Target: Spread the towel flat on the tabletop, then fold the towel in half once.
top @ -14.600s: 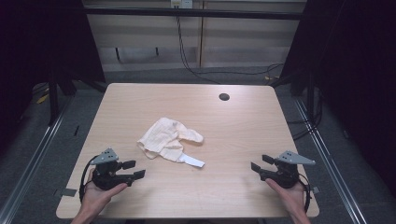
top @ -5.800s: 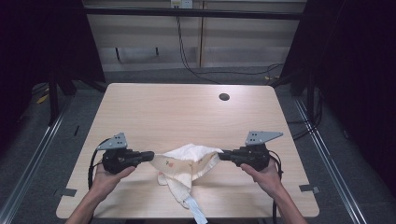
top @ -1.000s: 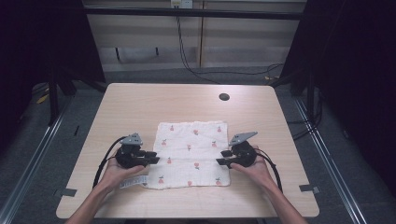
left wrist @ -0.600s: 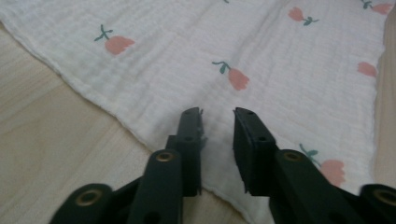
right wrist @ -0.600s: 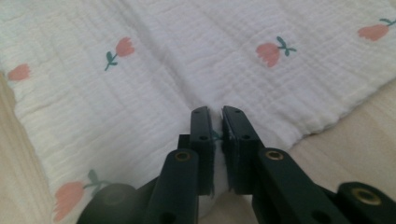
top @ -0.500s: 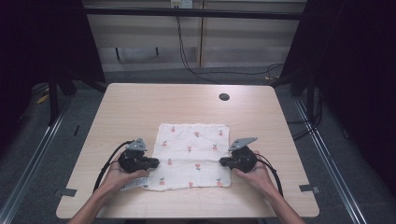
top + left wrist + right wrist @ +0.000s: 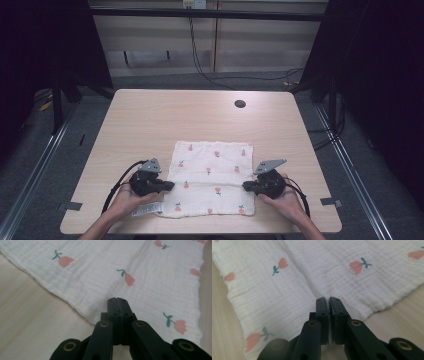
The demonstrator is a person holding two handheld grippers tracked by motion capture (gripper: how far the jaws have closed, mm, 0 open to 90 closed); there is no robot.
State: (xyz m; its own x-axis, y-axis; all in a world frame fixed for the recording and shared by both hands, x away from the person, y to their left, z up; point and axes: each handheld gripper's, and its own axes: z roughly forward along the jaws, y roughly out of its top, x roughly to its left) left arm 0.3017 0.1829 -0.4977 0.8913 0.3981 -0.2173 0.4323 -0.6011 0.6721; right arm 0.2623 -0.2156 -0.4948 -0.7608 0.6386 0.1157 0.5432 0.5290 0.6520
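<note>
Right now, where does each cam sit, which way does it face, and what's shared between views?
High view: fixed above the person's side of the table, looking forward and down; both forearms enter from the bottom, left gripper and right gripper at the cloth.
Left gripper view: rides the left gripper, looks along its shut jaws over the cloth's edge.
Right gripper view: rides the right gripper, looks along its shut jaws over the cloth.
Shared: all three show the tulip-print cloth on the wooden table.

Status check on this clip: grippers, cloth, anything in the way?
Left hand-held gripper shut at cloth's left edge; right hand-held gripper shut at its right edge. Cloth spread flat on table. Nothing in the way.
</note>
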